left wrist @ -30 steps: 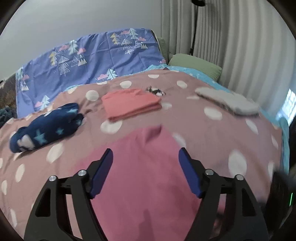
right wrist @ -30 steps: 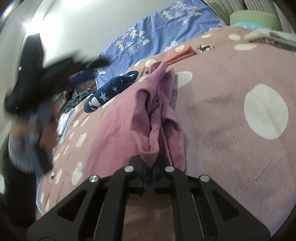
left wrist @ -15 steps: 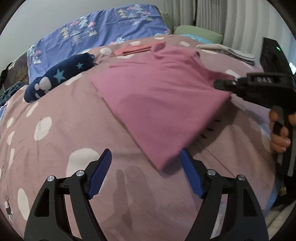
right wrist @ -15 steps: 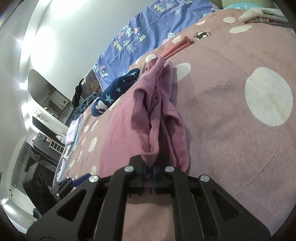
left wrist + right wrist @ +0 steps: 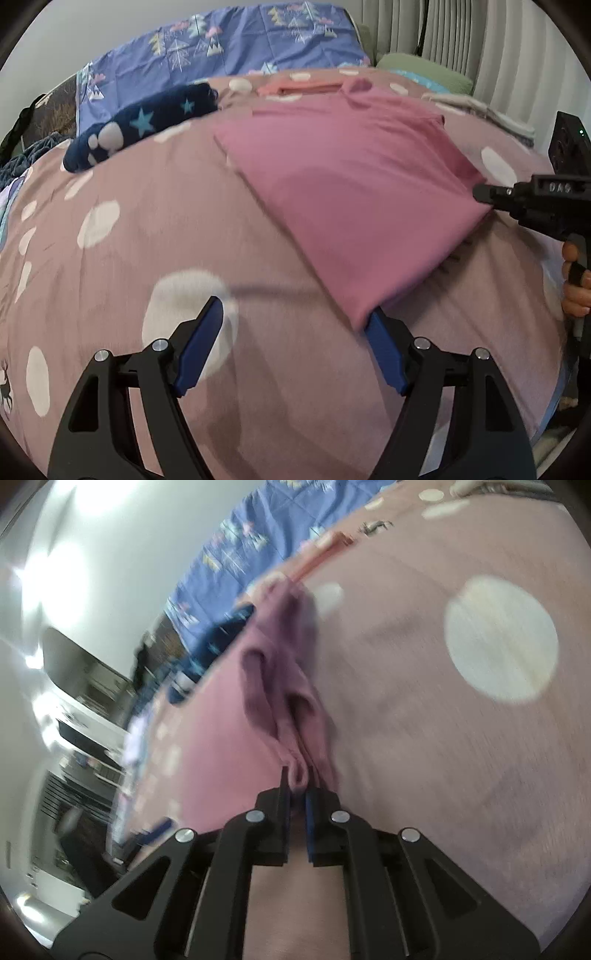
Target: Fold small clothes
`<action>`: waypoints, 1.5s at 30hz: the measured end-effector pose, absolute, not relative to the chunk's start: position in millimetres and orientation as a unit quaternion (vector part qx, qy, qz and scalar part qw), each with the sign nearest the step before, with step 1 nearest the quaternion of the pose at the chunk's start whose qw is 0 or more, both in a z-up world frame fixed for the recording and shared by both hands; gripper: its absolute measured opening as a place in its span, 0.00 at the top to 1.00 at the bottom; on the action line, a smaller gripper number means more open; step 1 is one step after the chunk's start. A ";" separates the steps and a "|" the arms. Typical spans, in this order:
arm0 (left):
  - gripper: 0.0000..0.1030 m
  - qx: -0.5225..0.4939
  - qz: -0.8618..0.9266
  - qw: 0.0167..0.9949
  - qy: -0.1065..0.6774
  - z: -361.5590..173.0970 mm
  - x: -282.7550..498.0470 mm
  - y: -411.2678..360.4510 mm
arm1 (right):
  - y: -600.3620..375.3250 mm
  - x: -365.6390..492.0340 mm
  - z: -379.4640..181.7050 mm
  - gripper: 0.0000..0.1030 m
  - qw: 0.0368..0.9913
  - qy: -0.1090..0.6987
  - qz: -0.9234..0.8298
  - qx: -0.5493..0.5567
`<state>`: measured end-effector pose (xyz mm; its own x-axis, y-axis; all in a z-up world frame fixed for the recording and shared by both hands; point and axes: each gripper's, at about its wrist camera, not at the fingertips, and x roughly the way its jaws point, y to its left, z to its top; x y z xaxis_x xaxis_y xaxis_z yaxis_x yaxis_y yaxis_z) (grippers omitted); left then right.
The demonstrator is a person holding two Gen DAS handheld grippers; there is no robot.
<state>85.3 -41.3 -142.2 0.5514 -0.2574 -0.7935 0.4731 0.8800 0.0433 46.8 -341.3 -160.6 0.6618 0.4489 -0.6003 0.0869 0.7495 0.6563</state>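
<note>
A pink garment (image 5: 351,184) lies spread flat on the dotted bedcover (image 5: 122,229). Its near corner ends right beside the right fingertip (image 5: 375,325) of my left gripper (image 5: 293,314), which is open and low over the cover with only bedcover between its blue pads. My right gripper (image 5: 297,790) is shut on a bunched edge of the same pink garment (image 5: 280,686). In the left wrist view, the right gripper (image 5: 487,194) pinches the garment's right corner, held by a person's hand (image 5: 576,284).
A navy star-patterned fleece piece (image 5: 140,125) lies at the back left. A folded coral garment (image 5: 299,88) and a folded pale grey one (image 5: 480,107) lie further back. Behind them are a blue tree-print pillow (image 5: 240,48), a green pillow (image 5: 424,70) and curtains.
My left gripper has pulled back from over the pink garment and sunk to its near corner, still open. My right gripper stays shut on the cloth and has rolled a little.
</note>
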 end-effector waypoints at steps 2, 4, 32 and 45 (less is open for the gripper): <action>0.34 0.125 -0.218 0.865 0.433 -142.7 79.9 -39.2 | -334.4 39.5 -156.7 0.94 0.863 0.392 0.104 0.302; 0.52 0.111 -0.235 0.859 0.441 -138.3 75.5 -36.6 | -327.7 34.3 -146.3 0.91 0.879 0.385 0.099 0.264; 0.48 0.099 -0.286 0.856 0.420 -148.0 91.4 -70.2 | -298.4 51.7 -152.1 0.98 0.899 0.400 0.061 0.166; 0.40 0.066 -0.247 0.886 0.386 -120.9 137.3 -55.4 | -296.1 47.7 -151.2 0.98 0.904 0.397 0.055 0.150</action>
